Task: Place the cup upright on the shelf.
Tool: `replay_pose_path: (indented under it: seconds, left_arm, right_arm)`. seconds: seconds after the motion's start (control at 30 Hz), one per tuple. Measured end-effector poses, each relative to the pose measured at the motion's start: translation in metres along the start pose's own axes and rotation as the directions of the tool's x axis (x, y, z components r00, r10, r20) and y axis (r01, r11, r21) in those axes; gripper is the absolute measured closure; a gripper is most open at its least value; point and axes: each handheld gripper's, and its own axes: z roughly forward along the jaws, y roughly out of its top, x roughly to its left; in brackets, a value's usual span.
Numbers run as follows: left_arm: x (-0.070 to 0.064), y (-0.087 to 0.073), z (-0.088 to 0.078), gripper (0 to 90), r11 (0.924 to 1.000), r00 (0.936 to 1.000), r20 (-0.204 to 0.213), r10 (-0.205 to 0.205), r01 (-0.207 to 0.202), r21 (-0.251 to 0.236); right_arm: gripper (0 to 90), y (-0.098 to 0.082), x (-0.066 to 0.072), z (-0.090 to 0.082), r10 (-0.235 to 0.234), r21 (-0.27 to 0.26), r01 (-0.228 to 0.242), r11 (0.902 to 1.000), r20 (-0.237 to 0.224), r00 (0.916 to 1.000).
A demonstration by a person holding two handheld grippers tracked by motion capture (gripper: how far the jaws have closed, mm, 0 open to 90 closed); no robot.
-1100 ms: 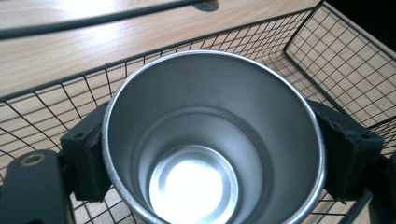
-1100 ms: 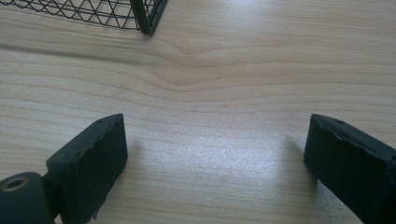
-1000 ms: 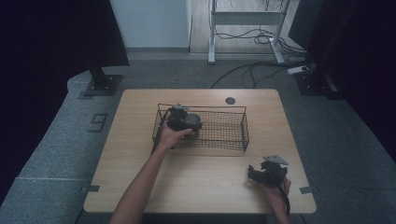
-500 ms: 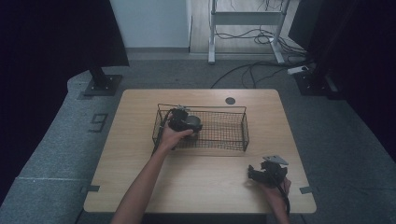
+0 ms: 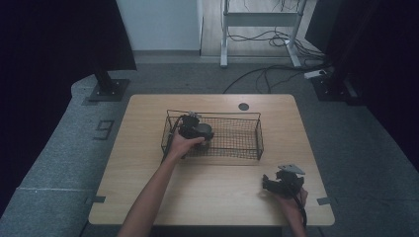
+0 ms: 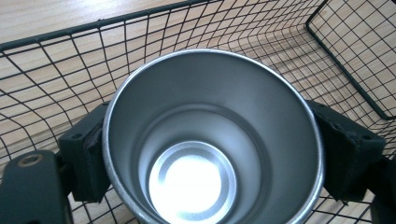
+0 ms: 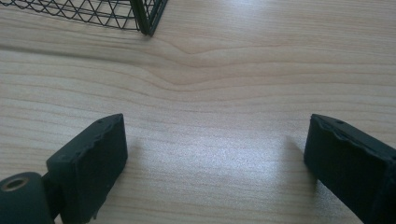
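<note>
While the right gripper (image 5: 269, 182) rested on the near right part of the table (image 5: 148, 148), its jaws stood spread wide over bare wood with nothing between them, as the right gripper view (image 7: 215, 154) showed plainly. Farther off, the left gripper (image 5: 205, 134) reached into the left end of the wire basket (image 5: 259, 133), which sat on the table's middle. Its jaws had just been opening a little, yet the metal cup (image 6: 212, 140) sat between them, and the black pads (image 6: 91, 158) still lay against its wall on either side, so the pinch looked loosened rather than let go. The cup was inside the basket, mouth toward the gripper's camera, its bright bottom visible deep within.

Judging by its thin rolled rim and polished sheen, the cup would probably be light, stiff and rather slippery; it would not crush easily, but a slack pinch might let it slide or roll. Its tapered wall narrowed toward the base, so a hold across the outside near the wider upper part, with both pads square on opposite sides, seemed safest. Beyond the basket the tabletop ran to its far edge.
</note>
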Motion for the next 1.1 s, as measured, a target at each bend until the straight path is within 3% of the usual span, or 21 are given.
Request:
replay_pose_path:
  seconds: [0.53, 0.77, 1.1]
  left_arm:
    - [-0.001, 0.001, -0.004, 12.1, 0.9997, 0.9999, -0.011, -0.004, 0.003, -0.024]
    - [-0.002, 0.005, -0.021, 12.4, 0.9948, 0.9998, -0.017, 0.003, -0.005, -0.102]
    - [-0.008, 0.004, -0.046, 12.7, 0.9878, 0.9991, 0.006, 0.042, -0.041, -0.150]
  right_arm:
    - [6.0, 0.000, 0.000, 0.000, 0.000, 0.000, 0.000, 1.0000, 0.000, 1.0000]
    - [6.0, 0.000, 0.000, 0.000, 0.000, 0.000, 0.000, 1.0000, 0.000, 1.0000]
    - [6.0, 0.000, 0.000, 0.000, 0.000, 0.001, 0.000, 1.0000, 0.000, 1.0000]
